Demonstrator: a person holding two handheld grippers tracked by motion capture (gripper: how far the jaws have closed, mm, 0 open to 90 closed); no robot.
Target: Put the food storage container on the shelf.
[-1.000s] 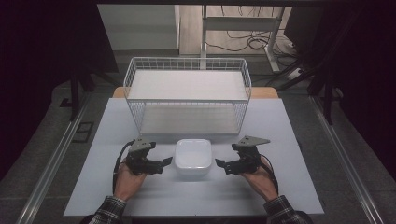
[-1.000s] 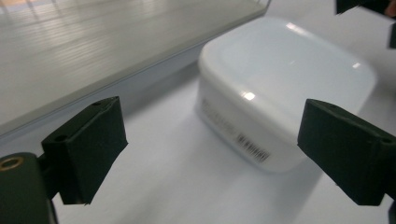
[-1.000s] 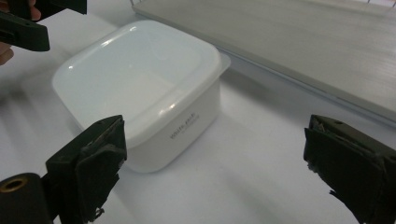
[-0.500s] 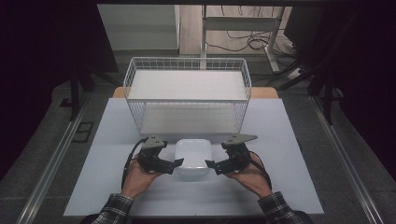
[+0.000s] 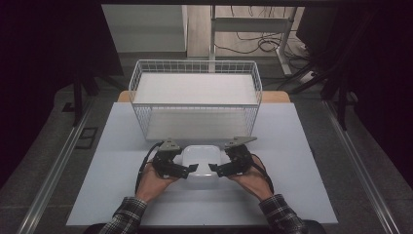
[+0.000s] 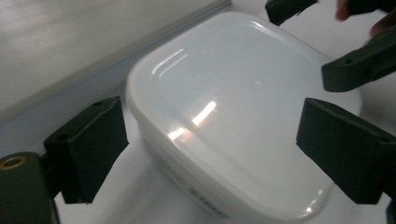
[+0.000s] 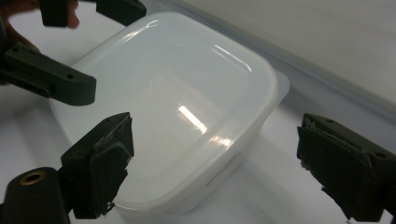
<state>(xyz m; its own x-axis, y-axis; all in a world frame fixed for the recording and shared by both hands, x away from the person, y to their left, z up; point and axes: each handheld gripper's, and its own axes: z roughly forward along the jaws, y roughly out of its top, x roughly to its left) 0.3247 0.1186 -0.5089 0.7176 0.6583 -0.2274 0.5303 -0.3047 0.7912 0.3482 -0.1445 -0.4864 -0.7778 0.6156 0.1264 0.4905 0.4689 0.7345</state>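
Two handheld grippers flank our white lidded container point(image 5: 202, 160) on the table point(image 5: 292, 146) just in front of the wire basket point(image 5: 195, 97): left gripper point(image 5: 193, 169) jaws wide open, gripping nothing, right gripper point(image 5: 213, 168) jaws just closing, still clear of it.

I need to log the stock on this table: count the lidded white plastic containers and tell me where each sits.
1. The white container sits on the table, in front of the wire basket, between the left tool and the right tool. The basket looks empty.
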